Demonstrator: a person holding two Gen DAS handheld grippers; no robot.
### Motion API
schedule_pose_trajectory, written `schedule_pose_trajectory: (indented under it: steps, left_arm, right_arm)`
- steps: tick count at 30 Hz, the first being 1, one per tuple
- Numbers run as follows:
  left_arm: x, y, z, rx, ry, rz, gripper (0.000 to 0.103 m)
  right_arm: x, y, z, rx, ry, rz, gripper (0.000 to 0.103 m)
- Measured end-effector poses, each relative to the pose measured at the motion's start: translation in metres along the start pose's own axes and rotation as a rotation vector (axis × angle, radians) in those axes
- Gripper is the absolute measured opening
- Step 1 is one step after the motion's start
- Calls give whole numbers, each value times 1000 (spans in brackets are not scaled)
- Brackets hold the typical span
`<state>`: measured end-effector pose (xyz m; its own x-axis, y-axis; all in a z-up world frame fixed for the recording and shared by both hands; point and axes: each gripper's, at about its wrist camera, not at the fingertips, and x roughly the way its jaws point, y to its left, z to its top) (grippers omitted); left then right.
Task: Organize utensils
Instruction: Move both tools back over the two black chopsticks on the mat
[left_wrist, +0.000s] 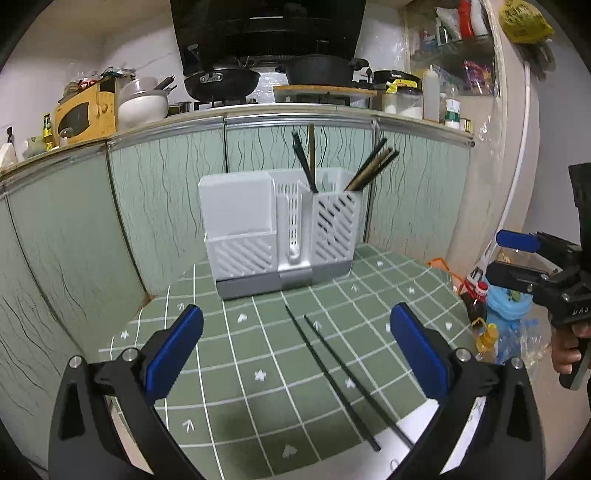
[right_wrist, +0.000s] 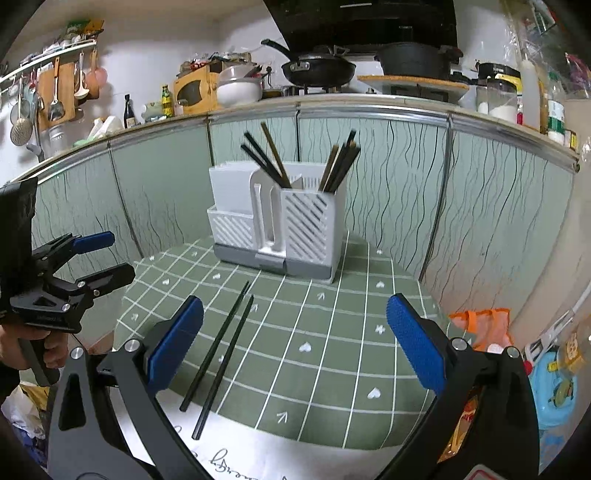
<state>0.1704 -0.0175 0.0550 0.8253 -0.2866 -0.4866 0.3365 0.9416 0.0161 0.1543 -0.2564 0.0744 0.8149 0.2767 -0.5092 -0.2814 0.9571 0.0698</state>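
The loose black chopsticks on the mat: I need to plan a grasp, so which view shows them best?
The right wrist view: both loose black chopsticks lie fully visible, tips to ends. The left wrist view shows them too, but their near ends run close behind the left hand-held gripper's finger.

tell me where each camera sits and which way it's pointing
Left wrist: rides the left gripper, looking forward over the green checked cloth at the white utensil holder; its own open blue-padded fingers show, plus the right gripper at the right edge.
Right wrist: rides the right gripper, facing the same holder; the left gripper shows at the left edge.
Shared: holder, two black chopsticks lying loose on the cloth.
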Motion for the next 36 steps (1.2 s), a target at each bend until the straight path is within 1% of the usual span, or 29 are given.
schedule_pose_trajectory:
  steps: [7, 15, 20, 25, 27, 28, 31, 33, 34, 36]
  left_arm:
    - [4, 5, -34, -25, 23, -21, 99]
    - [8, 5, -72, -29, 61, 20, 99]
    - [8, 7, -87, -63, 77, 31, 99]
    - [4, 2, -99, -69, 86, 104, 99]
    - [2, 2, -102, -75, 91, 126, 99]
    - [2, 1, -103, -72, 93, 145, 99]
    - [-2, 0, -107, -69, 94, 179, 99]
    - [-3, 2, -110, -78, 96, 193, 99]
    - [-4, 4, -111, -85, 98, 199, 99]
    - [-4, 8, -116, -99, 108, 211, 99]
  right_arm:
    - [8, 6, -31, -5, 19, 11, 95]
    - [22, 17, -67, -10, 62, 14, 95]
    - [30, 24, -86, -8, 86, 24, 95]
    - [37, 34, -101, -10, 112, 39, 94]
    - [41, 41, -108, -21, 128, 49, 89]
    - [44, 45, -112, -30, 139, 46, 88]
    - [51, 55, -119, -37, 161, 56, 79]
    - [58, 63, -124, -44, 177, 62, 72]
    - [61, 67, -126, -49, 184, 61, 70]
    - [66, 73, -128, -57, 195, 59, 61]
